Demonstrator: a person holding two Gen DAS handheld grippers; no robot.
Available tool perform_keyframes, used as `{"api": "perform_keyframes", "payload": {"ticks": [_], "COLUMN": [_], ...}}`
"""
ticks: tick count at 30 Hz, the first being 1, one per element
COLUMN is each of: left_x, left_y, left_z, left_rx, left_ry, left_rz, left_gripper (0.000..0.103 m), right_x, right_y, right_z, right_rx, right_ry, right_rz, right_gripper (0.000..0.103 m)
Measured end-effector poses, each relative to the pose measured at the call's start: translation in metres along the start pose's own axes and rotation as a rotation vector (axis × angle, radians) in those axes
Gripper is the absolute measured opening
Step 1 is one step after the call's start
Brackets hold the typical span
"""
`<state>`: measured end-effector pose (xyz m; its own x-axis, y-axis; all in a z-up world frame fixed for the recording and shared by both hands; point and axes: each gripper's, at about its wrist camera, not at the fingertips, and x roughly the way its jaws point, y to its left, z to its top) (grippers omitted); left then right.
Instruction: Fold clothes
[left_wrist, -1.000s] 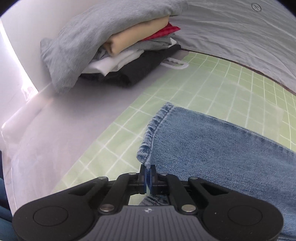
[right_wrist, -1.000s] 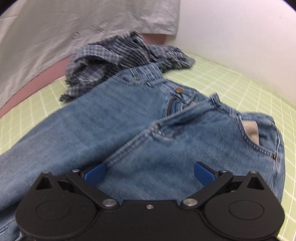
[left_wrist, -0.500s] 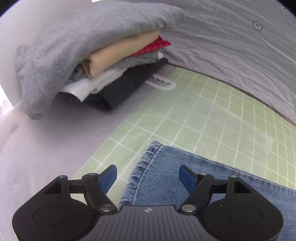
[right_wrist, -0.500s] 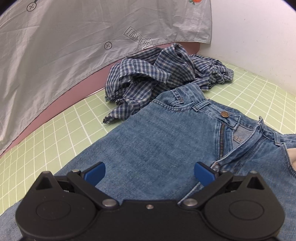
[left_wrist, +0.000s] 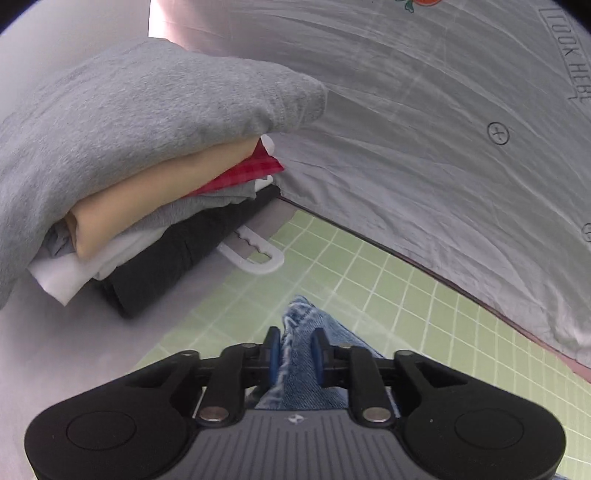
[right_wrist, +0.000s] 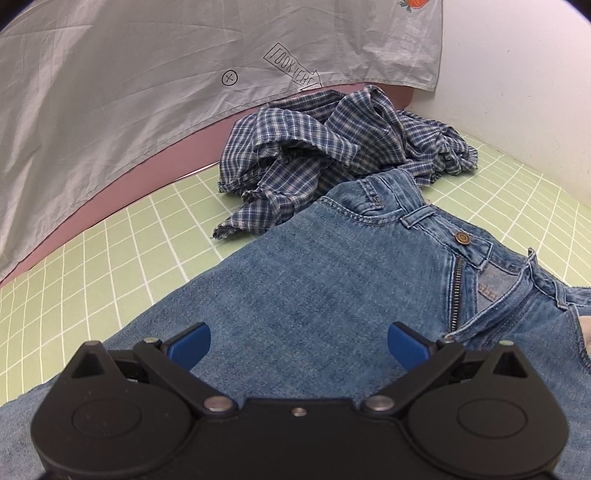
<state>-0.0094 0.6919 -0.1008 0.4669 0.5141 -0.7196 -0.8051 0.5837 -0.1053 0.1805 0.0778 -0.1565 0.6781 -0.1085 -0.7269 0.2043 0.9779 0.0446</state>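
Blue jeans (right_wrist: 332, 277) lie flat on the green grid mat (right_wrist: 92, 266), waistband and open zip to the right. My right gripper (right_wrist: 299, 341) hovers open just over the denim left of the zip, nothing between its fingers. In the left wrist view the end of a jeans leg (left_wrist: 299, 328) pokes up between the blue pads of my left gripper (left_wrist: 295, 354). Its jaws are closing, and the gathered denim fills the narrow gap and touches both pads.
A stack of folded clothes (left_wrist: 147, 184) topped by a grey garment sits left of the leg end, with a white plastic handle (left_wrist: 258, 254) under it. A crumpled blue plaid shirt (right_wrist: 332, 155) lies beyond the waistband. A grey sheet (left_wrist: 443, 147) hangs behind the mat.
My left gripper let go of the leg hem, opened wide, moved closer to the folded stack, and has narrowed on the leg end. The right gripper shifted along the jeans, then held still, open.
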Motion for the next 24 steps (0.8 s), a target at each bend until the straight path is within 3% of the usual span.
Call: {"api": "perform_keyframes", "payload": {"ticks": [1,4,11,15,17,22,24], "left_x": [0.005,-0.002,-0.036,-0.043,-0.042,-0.034,-0.033], "left_y": [-0.004,0.007,0.069,0.082,0.079,0.064,0.056], "left_z": [0.002,-0.006,-0.048,-0.072,-0.081,-0.095,-0.095], "left_rx": [0.012,-0.013,-0.187,-0.297,-0.328,-0.356,-0.334], "left_ry": [0.001,-0.014,0.051,0.105,0.13,0.158,0.139], "left_rz": [0.036,0.042,0.111,0.016,-0.002,-0.007,0.015], "left_gripper": [0.034,0.045,0.046,0.048,0.06,0.06,0.047], "right_x": [0.0,-0.001,-0.003,-0.001,0.0,-0.003,-0.006], "right_y": [0.001,0.004,0.009,0.014,0.017,0.022,0.022], "right_z": [-0.001,-0.004,-0.017,-0.022,-0.024,-0.024,-0.025], "right_rx": [-0.005,-0.022,-0.045,-0.052,-0.057,-0.058,-0.057], "right_ry": [0.002,0.002,0.02,0.035,0.042,0.044,0.042], "right_rz": [-0.002,-0.003,-0.001,0.009,0.018,0.04,0.043], "right_gripper": [0.103,0.103,0.103,0.103,0.103,0.103,0.103]}}
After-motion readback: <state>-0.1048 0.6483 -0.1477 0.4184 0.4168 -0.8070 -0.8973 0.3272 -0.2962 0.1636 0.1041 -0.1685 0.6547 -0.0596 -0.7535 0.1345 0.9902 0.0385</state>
